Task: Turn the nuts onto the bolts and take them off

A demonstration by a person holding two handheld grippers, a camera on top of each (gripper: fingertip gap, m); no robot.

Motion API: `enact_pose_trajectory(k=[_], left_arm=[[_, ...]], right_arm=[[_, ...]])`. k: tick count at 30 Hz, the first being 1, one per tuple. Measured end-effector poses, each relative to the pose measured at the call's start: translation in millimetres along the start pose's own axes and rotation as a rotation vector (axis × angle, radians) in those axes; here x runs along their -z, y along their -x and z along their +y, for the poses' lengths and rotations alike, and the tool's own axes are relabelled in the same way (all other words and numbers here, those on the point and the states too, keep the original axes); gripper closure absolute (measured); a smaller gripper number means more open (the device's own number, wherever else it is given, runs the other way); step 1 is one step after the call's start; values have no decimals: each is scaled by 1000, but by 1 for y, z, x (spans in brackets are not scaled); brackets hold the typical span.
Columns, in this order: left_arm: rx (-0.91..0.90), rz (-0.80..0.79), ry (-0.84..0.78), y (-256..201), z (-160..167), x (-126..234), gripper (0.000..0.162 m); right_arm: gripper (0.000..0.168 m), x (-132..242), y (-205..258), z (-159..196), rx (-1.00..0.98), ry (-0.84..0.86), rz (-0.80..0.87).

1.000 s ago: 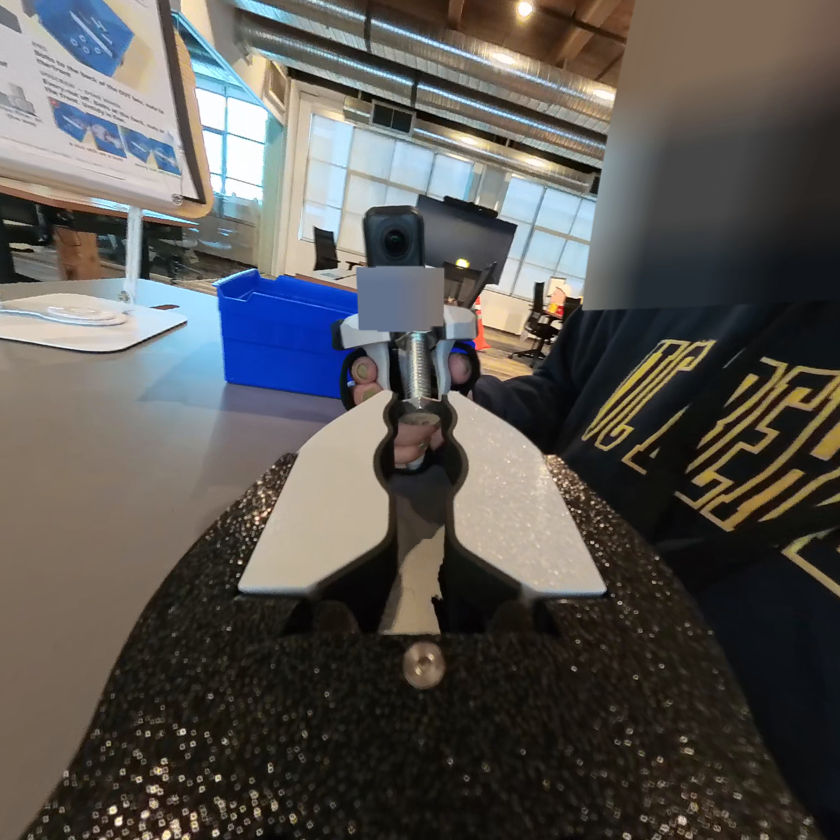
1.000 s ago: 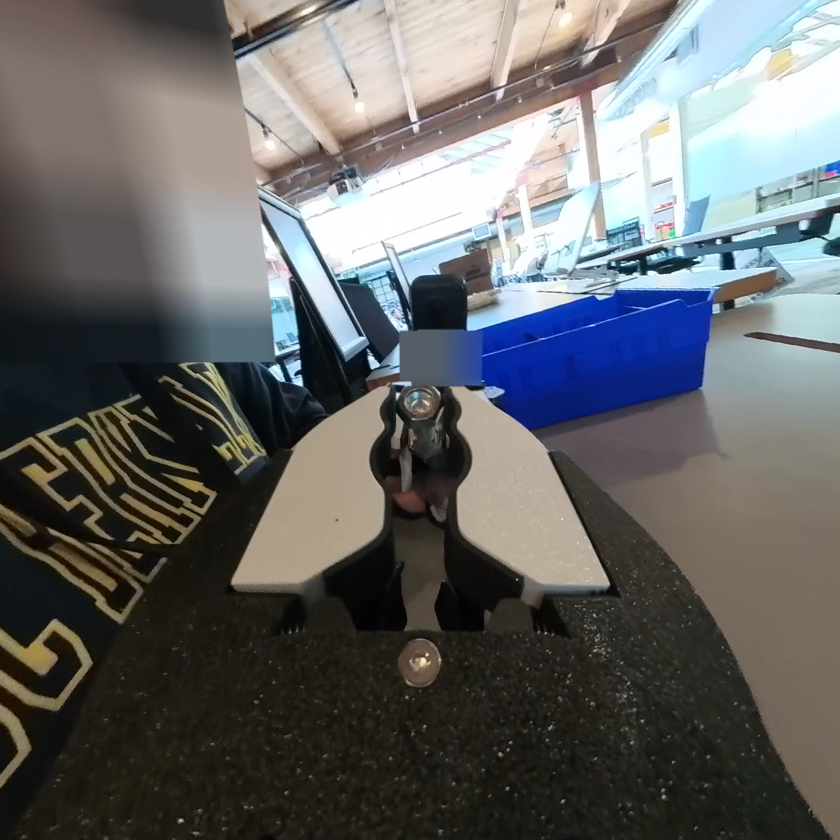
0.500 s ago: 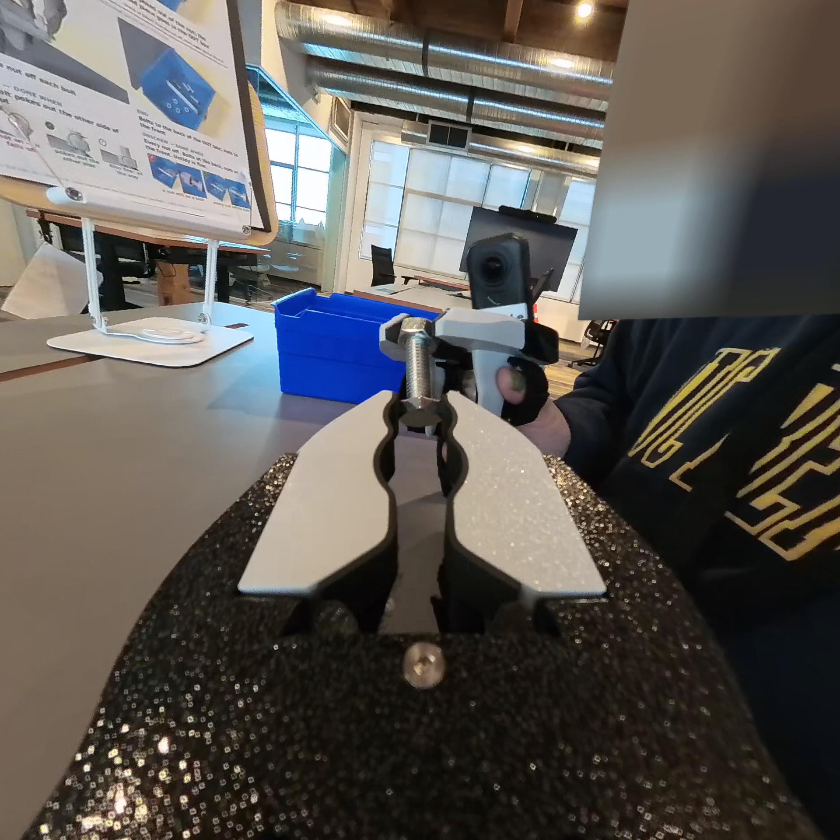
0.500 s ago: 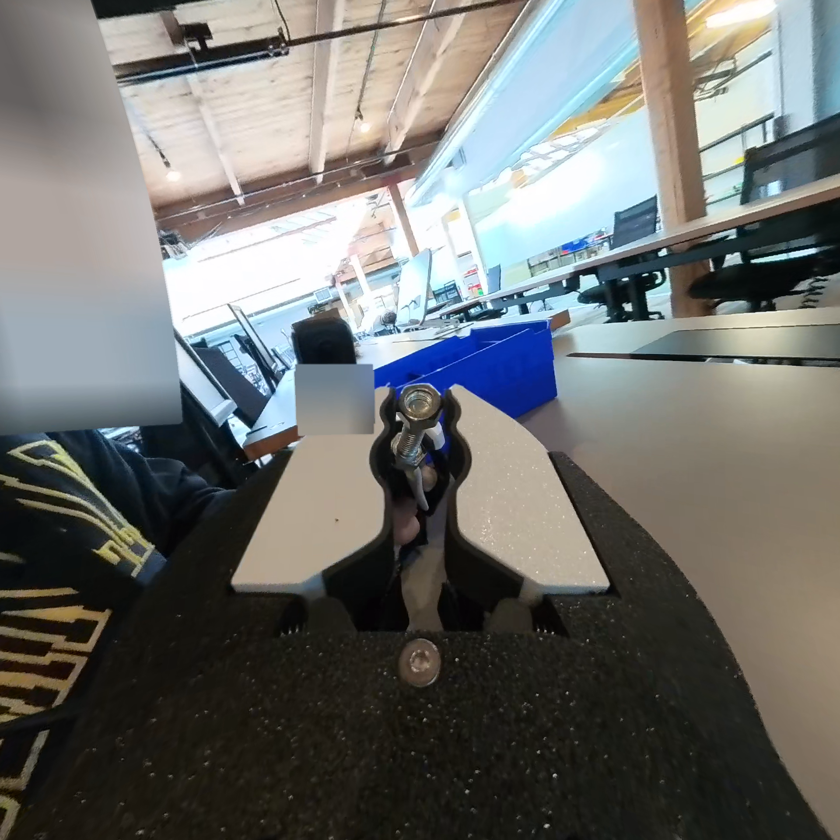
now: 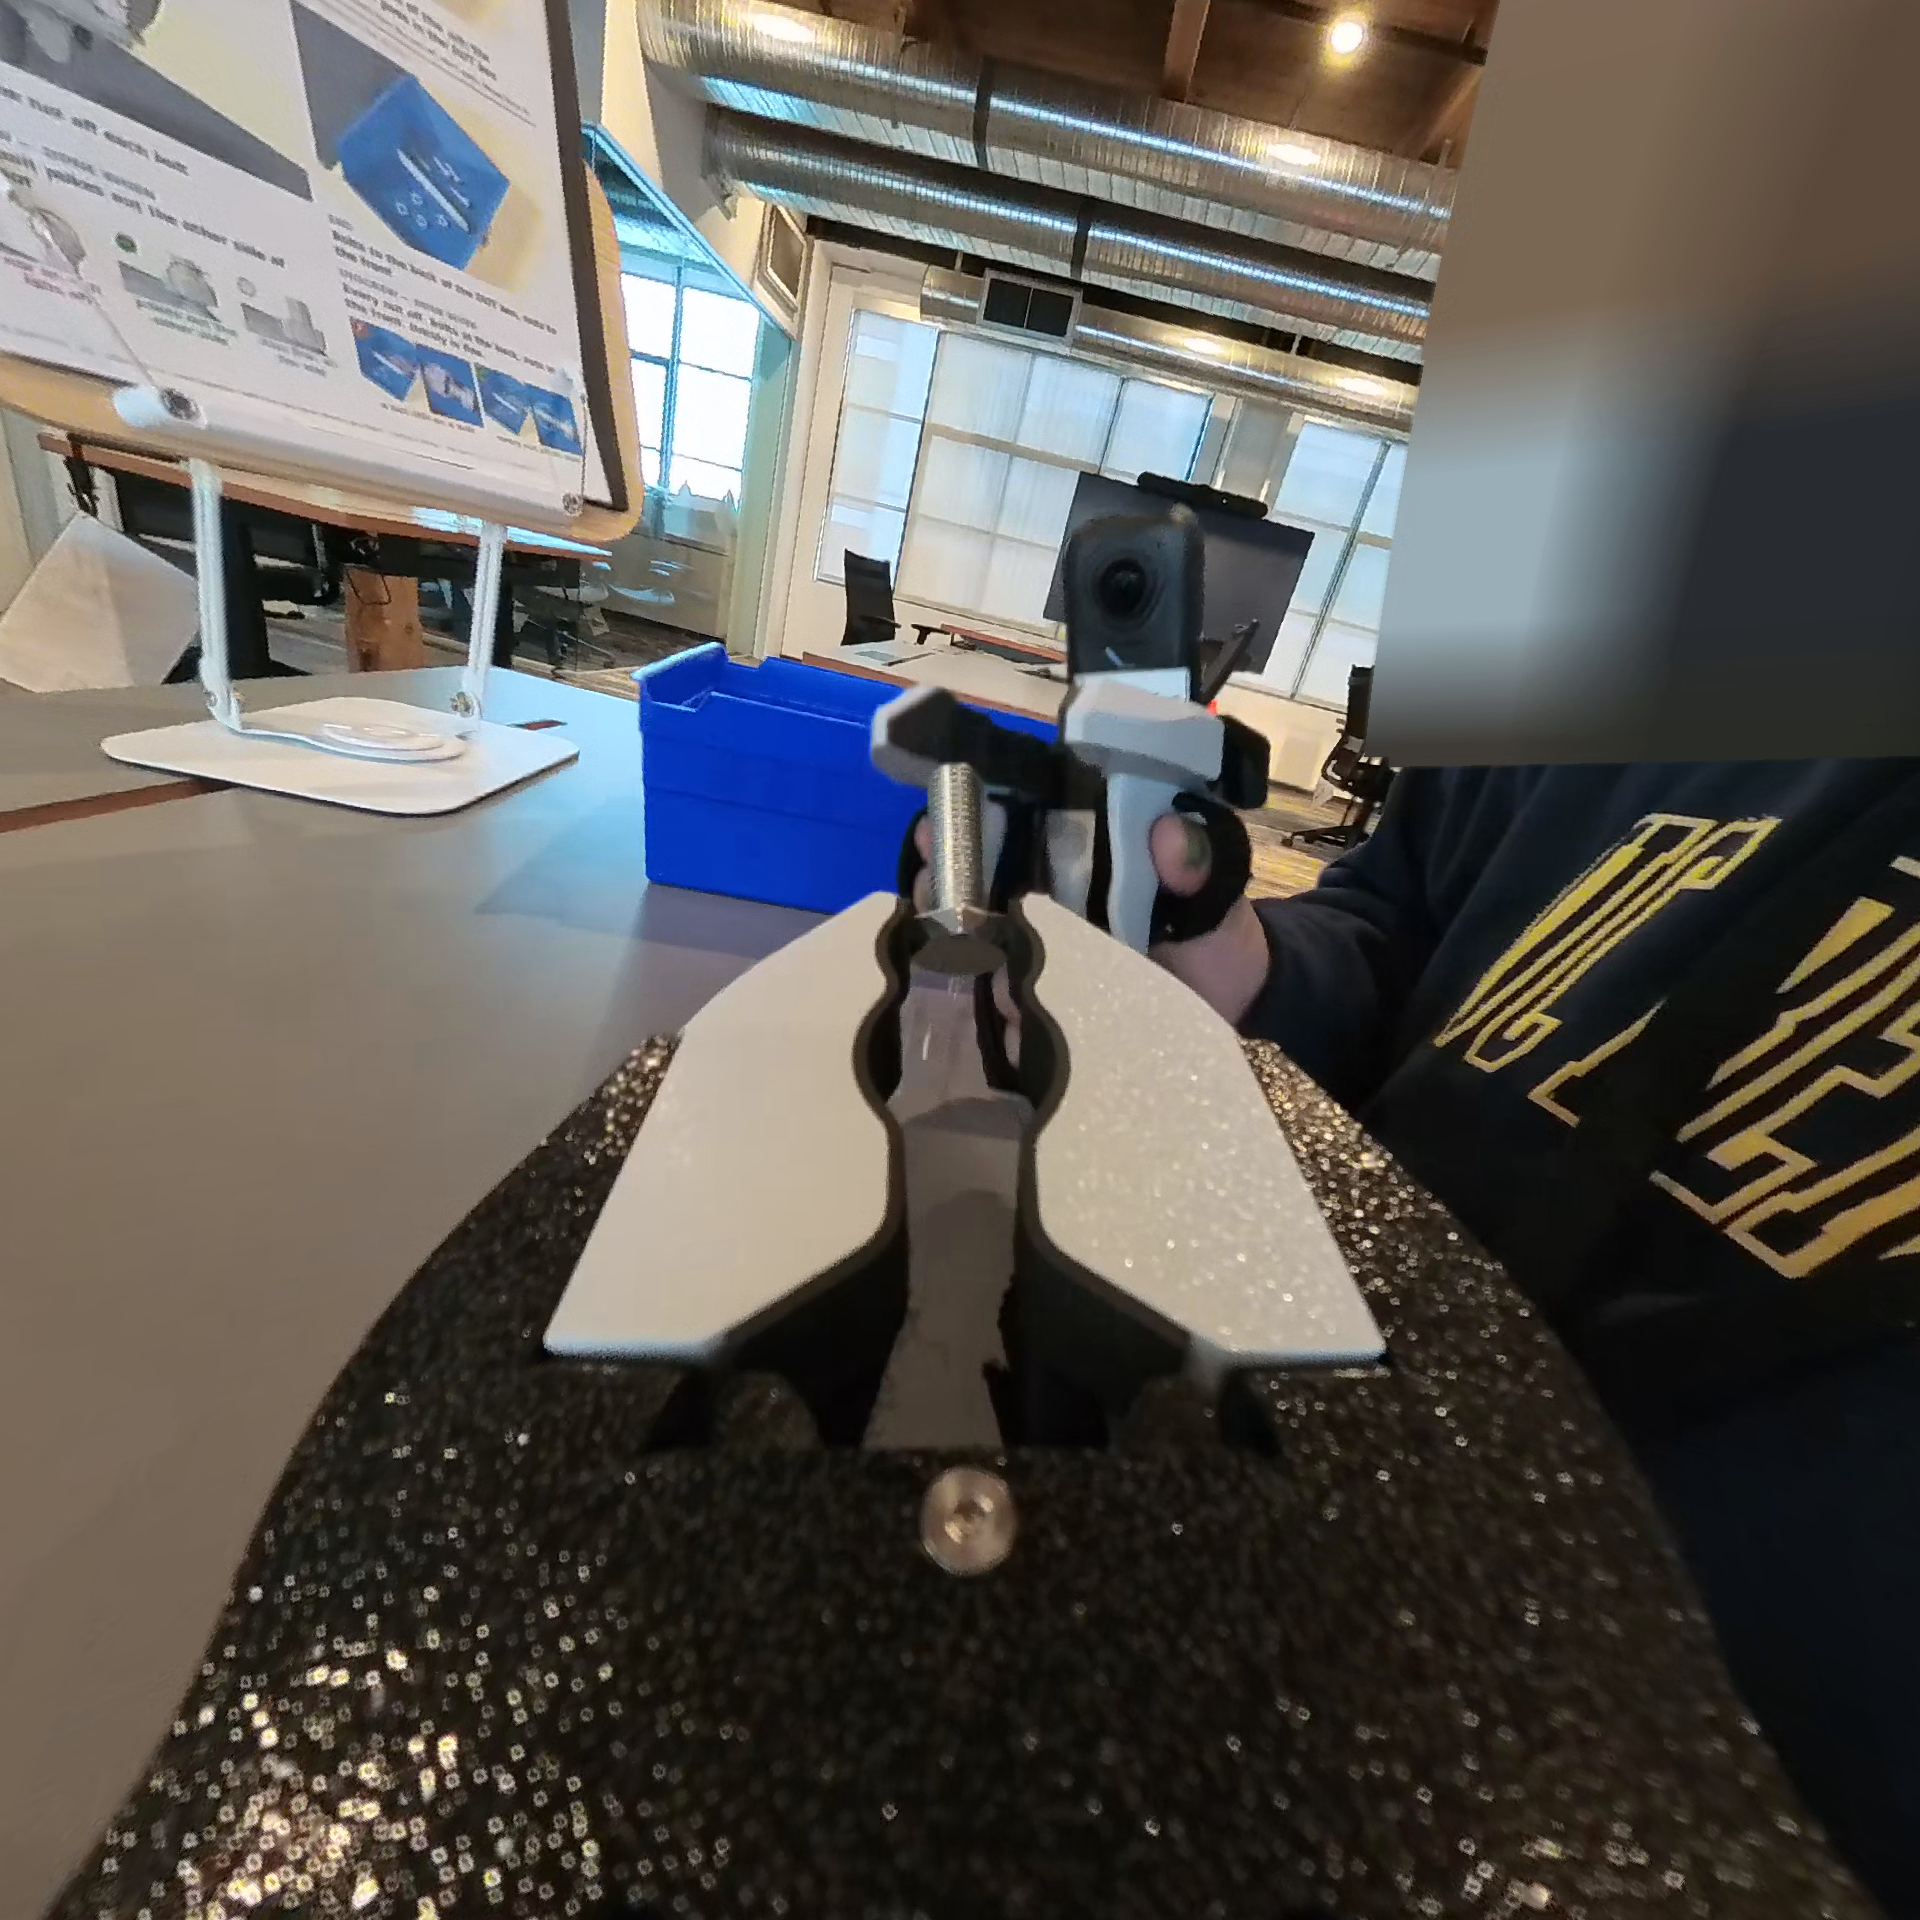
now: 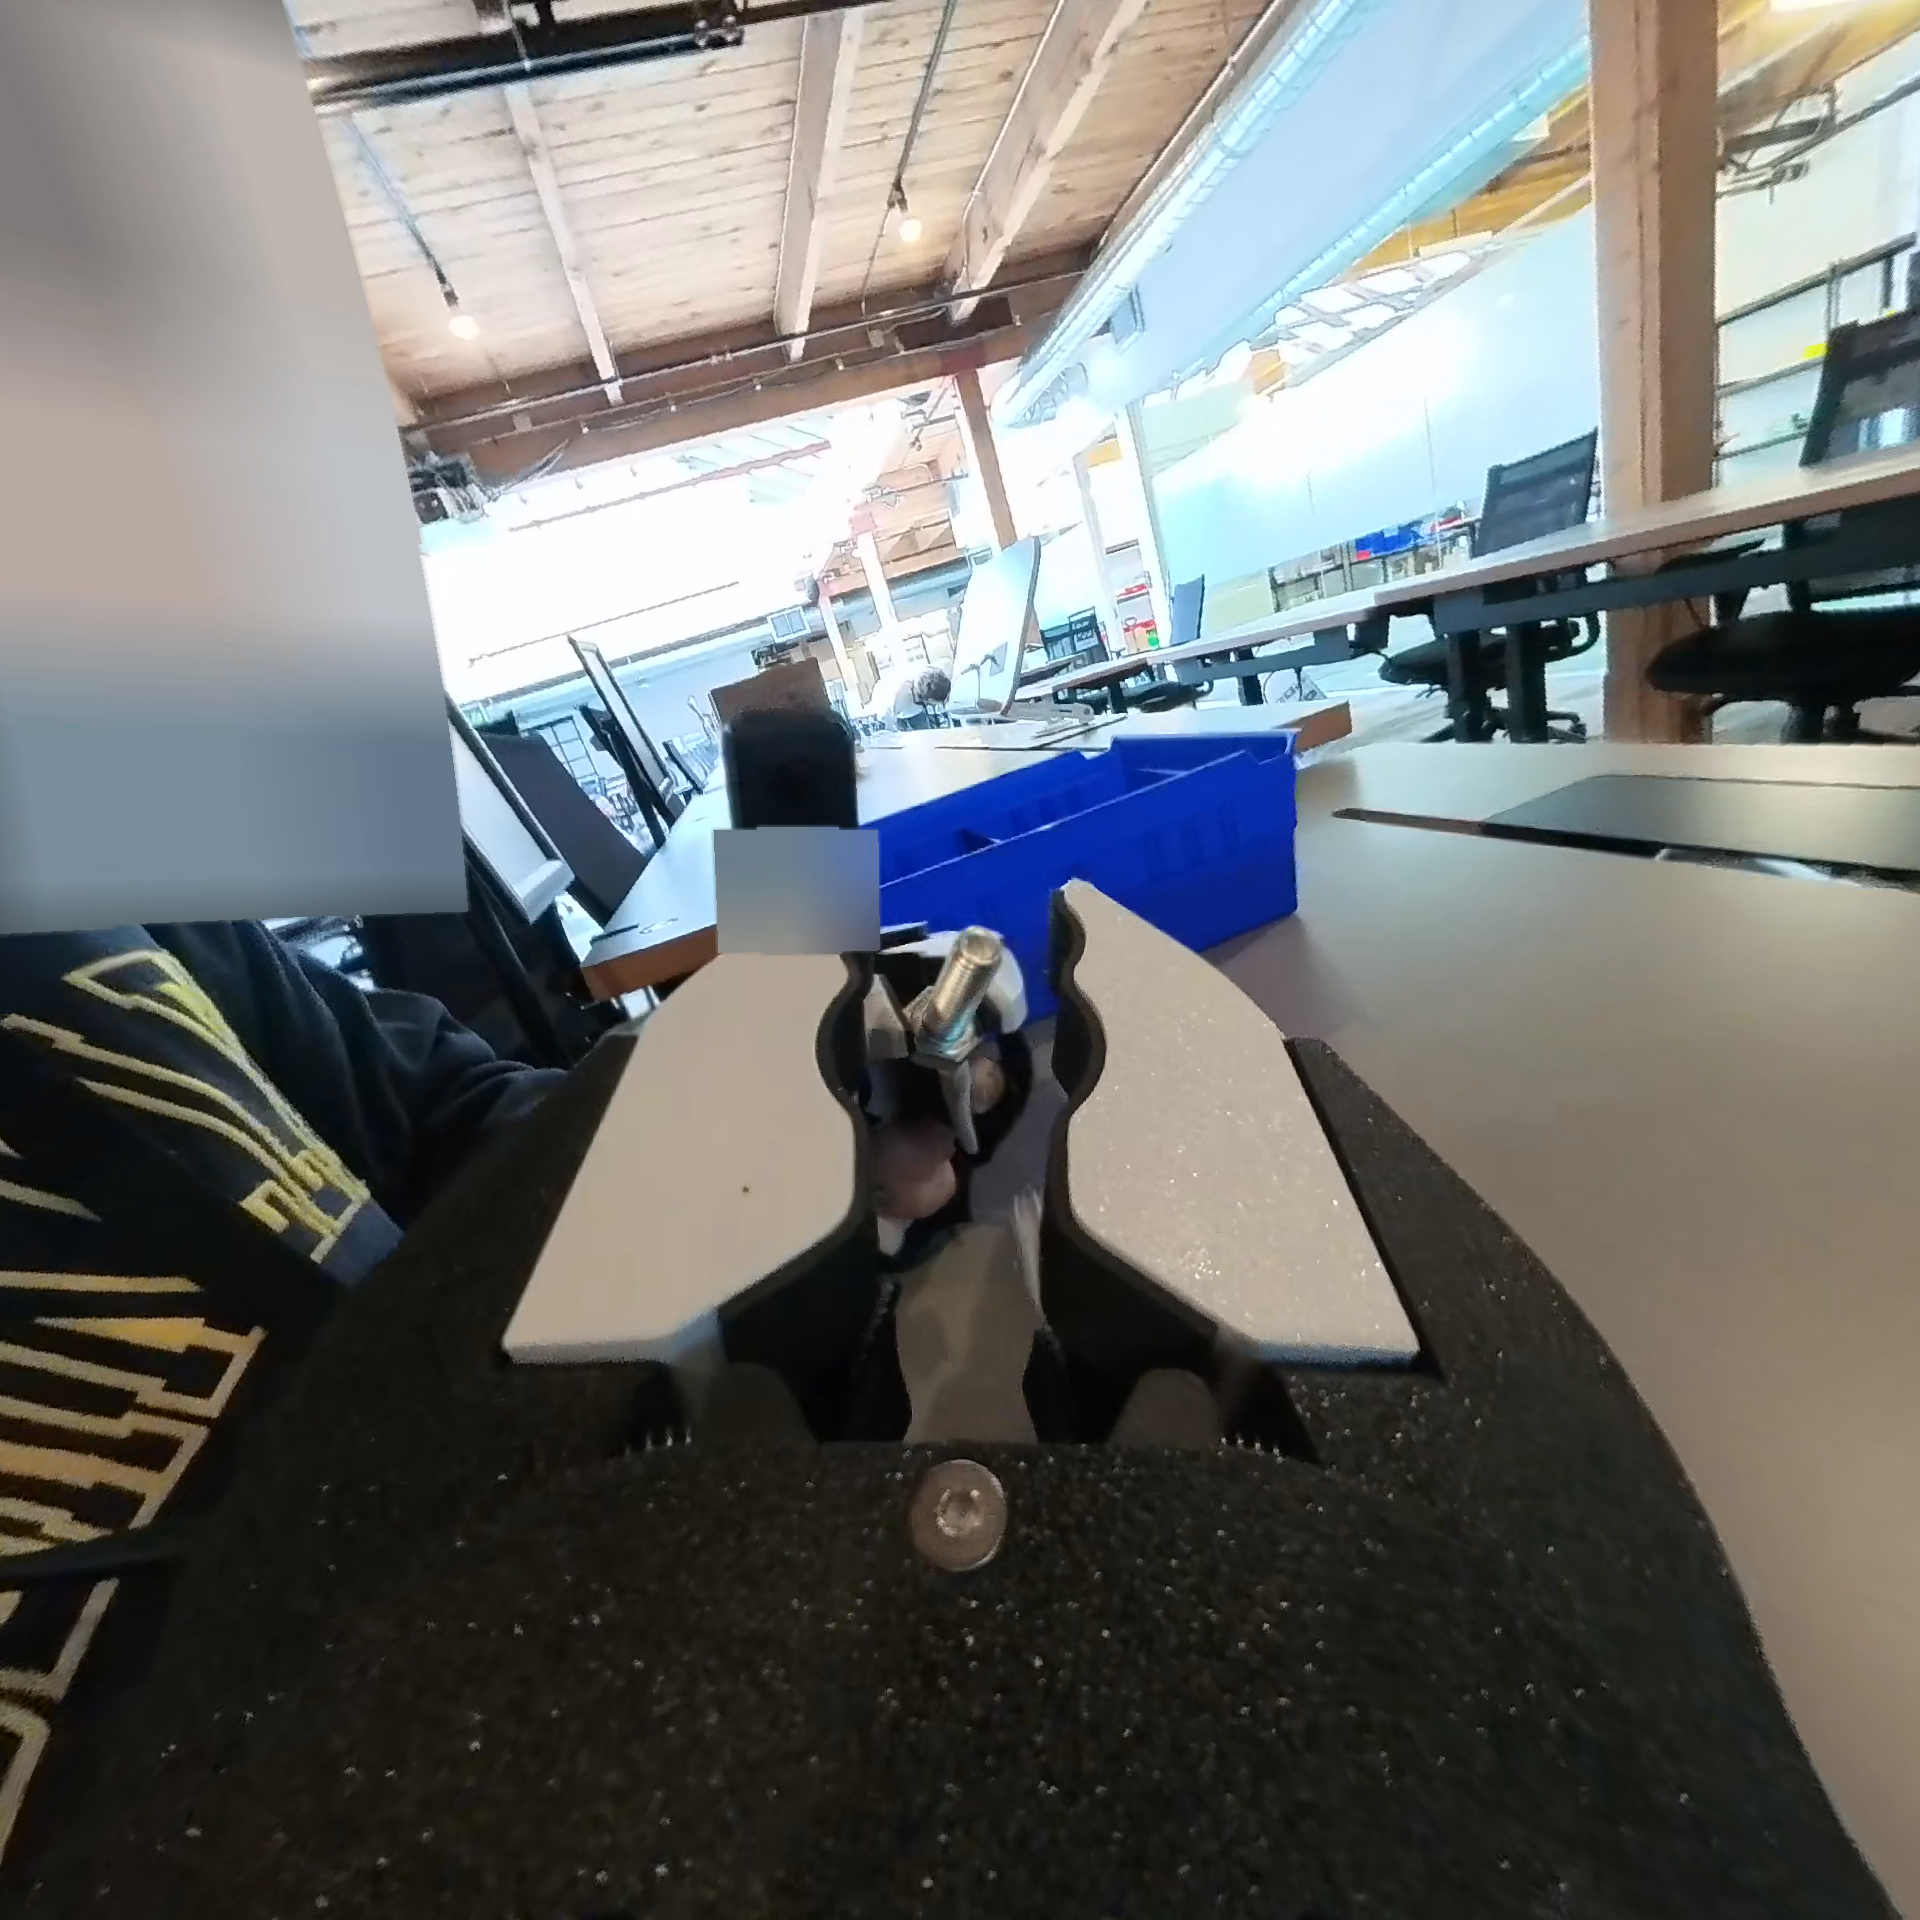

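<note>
1. The bolt stands upright in the air, its hex head pinched at the tips of the left gripper, which is clenched on it.
2. A nut sits low on the thread, near the head.
3. The right gripper is released, its fingers spread to either side of the bolt's free end without touching.
4. Behind, a blue bin rests on the grey desk.
</note>
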State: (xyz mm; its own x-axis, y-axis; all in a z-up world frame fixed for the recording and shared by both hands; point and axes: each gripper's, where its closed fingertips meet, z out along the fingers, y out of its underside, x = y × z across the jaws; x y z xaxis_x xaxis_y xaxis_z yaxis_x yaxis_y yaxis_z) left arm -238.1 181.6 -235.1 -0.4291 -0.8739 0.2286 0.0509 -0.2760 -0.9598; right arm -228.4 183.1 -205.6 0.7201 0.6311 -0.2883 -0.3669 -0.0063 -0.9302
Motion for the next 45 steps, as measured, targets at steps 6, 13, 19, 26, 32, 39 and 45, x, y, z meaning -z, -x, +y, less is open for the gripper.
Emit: enact_pose_trajectory(k=[6, 13, 19, 26, 32, 39, 45], left_arm=[[-9, -69, 14, 12, 0, 5, 145], [-29, -136, 1, 22, -2, 11, 145], [-10, -125, 12, 23, 0, 11, 145], [9, -109, 25, 23, 2, 10, 145], [-17, -98, 82, 20, 9, 5, 145], [-67, -82, 133, 14, 16, -2, 145], [-56, -71, 128, 13, 17, -2, 145]], right_arm=[[138, 1, -18, 12, 40, 72, 37], [143, 7, -43, 30, 134, 126, 135], [143, 9, -53, 28, 1, 102, 123], [142, 19, -56, 6, -189, 15, -8], [131, 51, -67, 18, -122, 514, 110], [135, 109, -106, 58, 111, 1153, 471], [136, 113, -116, 81, 273, 1452, 368]])
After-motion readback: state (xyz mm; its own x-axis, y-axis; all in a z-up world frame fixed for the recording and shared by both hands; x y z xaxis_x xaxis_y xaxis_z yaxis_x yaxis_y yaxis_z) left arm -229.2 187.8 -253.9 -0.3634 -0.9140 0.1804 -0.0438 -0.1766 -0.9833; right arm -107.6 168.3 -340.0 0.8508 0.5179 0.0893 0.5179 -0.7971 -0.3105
